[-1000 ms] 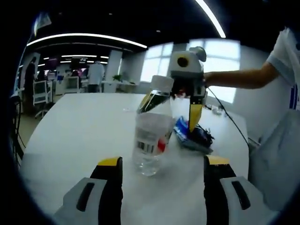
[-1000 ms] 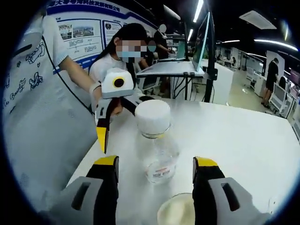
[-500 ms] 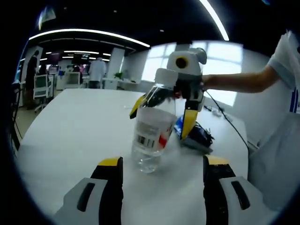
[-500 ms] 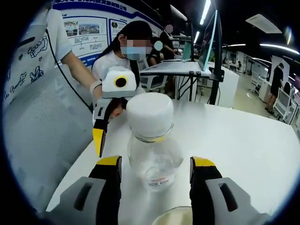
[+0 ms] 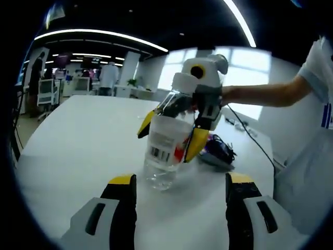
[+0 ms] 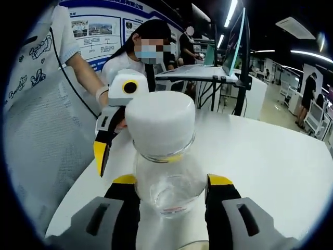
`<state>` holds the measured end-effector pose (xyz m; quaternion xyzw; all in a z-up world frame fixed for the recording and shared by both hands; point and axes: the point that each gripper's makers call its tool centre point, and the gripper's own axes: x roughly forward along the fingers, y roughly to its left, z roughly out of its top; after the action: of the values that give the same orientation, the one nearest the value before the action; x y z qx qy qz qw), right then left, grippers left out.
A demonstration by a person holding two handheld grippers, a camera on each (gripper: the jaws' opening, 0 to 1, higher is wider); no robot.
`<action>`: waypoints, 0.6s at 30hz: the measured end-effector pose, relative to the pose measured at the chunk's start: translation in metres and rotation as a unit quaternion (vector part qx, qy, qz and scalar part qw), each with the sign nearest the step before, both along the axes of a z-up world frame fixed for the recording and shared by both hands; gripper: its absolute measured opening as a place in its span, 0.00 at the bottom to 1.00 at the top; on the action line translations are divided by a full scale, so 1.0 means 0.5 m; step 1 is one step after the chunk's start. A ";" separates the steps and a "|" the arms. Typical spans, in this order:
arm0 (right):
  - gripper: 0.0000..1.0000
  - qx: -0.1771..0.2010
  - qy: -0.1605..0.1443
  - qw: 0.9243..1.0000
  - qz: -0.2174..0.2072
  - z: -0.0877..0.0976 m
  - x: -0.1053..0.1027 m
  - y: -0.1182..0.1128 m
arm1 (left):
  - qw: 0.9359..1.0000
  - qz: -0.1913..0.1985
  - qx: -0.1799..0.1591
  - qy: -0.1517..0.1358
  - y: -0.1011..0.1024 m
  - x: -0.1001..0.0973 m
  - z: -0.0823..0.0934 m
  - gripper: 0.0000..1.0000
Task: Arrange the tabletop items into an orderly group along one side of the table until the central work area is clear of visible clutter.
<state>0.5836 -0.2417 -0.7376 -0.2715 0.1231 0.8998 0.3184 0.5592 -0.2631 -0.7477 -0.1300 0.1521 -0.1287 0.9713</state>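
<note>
A clear plastic bottle (image 5: 165, 143) with a white cap stands on the white table (image 5: 78, 140), a little ahead of my left gripper (image 5: 180, 179), which is open with nothing between its jaws. My right gripper (image 5: 171, 133) reaches in from the right, its yellow-tipped jaws on either side of the bottle. In the right gripper view the bottle (image 6: 167, 185) sits between the right gripper's (image 6: 171, 182) jaws, which are close against its sides; contact is unclear. The left gripper (image 6: 104, 148) hangs behind the bottle on the left.
A blue packet and a dark bundle (image 5: 217, 151) lie behind the bottle, with a cable (image 5: 248, 127) trailing to the table's far right edge. A person's arm (image 5: 260, 94) holds the right gripper. People sit at a desk (image 6: 192, 75) past the table.
My right gripper has moved forward around the bottle, which now looms larger in its view, and its jaws have narrowed slightly. The left gripper has stayed open and nearly still.
</note>
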 end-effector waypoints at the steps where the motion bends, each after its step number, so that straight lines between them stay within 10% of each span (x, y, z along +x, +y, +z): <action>1: 0.44 0.000 0.001 1.000 0.001 0.000 -0.002 -0.001 | 1.000 -0.001 0.000 -0.001 -0.001 0.000 0.000 0.66; 18: 0.39 0.015 -0.002 0.999 -0.037 0.001 0.002 0.002 | 1.000 -0.001 -0.007 0.005 -0.008 -0.002 -0.006 0.66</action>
<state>0.5846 -0.2409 -0.7371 -0.2642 0.1192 0.8886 0.3555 0.5582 -0.2669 -0.7506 -0.1375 0.1562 -0.1299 0.9695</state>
